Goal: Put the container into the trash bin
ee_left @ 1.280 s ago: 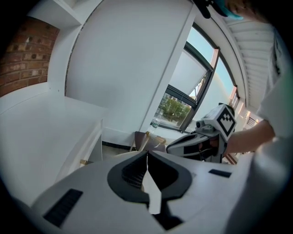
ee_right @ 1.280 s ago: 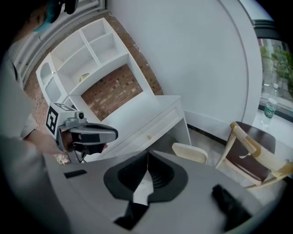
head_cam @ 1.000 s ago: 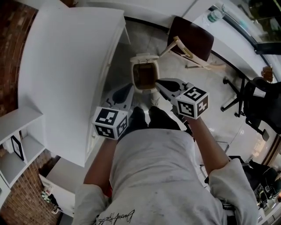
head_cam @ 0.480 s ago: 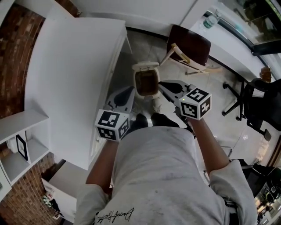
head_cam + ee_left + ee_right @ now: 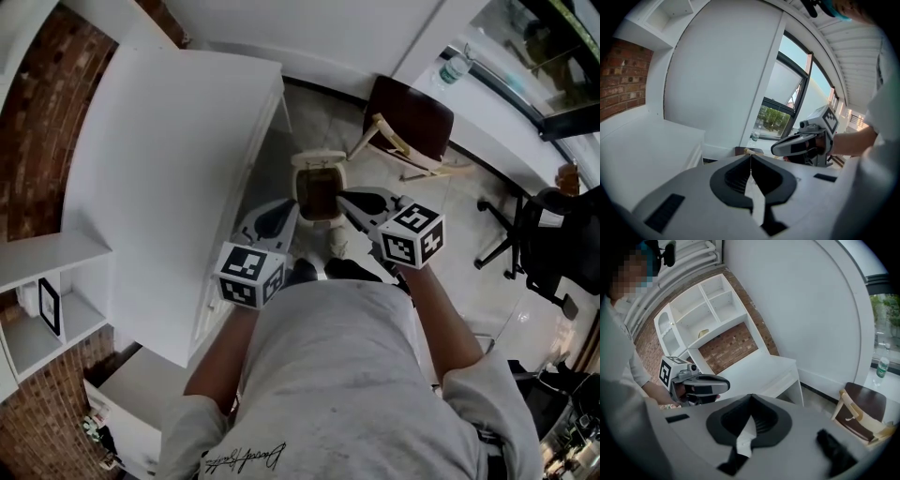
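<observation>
A small cream trash bin stands on the floor with its lid up and a dark brown inside. No separate container shows in any view. My left gripper hangs just left of the bin and my right gripper just right of it, both above the floor by the person's feet. In the left gripper view the left gripper has its jaws together with nothing between them, and the right gripper shows beyond. In the right gripper view the right gripper is shut and empty too, with the left gripper at its left.
A white table runs along the left of the bin. A brown wooden chair stands behind the bin, a black office chair at the right. White shelves hang on the brick wall. A water bottle stands on the sill.
Both grippers have risen a little beside the bin, jaws staying together. The bin looks smaller and farther below than before.
</observation>
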Motion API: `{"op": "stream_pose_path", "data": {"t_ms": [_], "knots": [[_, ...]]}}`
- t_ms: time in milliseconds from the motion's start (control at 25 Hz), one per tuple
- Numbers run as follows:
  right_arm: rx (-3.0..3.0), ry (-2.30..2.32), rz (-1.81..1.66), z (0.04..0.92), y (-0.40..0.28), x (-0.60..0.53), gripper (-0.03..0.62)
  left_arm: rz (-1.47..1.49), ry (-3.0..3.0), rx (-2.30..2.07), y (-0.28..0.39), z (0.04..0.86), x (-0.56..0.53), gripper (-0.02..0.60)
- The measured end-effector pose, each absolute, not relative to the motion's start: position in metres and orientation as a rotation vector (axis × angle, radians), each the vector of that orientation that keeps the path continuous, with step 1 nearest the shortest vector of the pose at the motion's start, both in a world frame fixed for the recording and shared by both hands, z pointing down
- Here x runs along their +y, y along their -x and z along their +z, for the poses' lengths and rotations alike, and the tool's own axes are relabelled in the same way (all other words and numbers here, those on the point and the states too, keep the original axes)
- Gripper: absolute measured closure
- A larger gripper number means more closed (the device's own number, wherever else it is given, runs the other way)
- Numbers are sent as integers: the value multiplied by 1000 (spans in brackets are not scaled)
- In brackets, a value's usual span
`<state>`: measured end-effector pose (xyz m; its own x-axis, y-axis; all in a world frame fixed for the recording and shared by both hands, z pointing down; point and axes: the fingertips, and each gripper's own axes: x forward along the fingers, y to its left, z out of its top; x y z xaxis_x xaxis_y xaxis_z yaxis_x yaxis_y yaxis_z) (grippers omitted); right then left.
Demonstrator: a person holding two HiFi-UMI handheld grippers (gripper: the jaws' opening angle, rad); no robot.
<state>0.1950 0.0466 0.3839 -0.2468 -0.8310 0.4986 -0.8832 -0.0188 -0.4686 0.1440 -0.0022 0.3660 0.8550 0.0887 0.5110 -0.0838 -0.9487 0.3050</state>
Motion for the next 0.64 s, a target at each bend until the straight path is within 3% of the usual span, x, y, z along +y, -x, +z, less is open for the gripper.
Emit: {"op": "stream_pose_path", "data": {"t_ms": [640], "knots": [[-2169, -1824, 1131, 384, -184, 48, 566, 772, -2721, -17, -141, 354, 3, 563]]}}
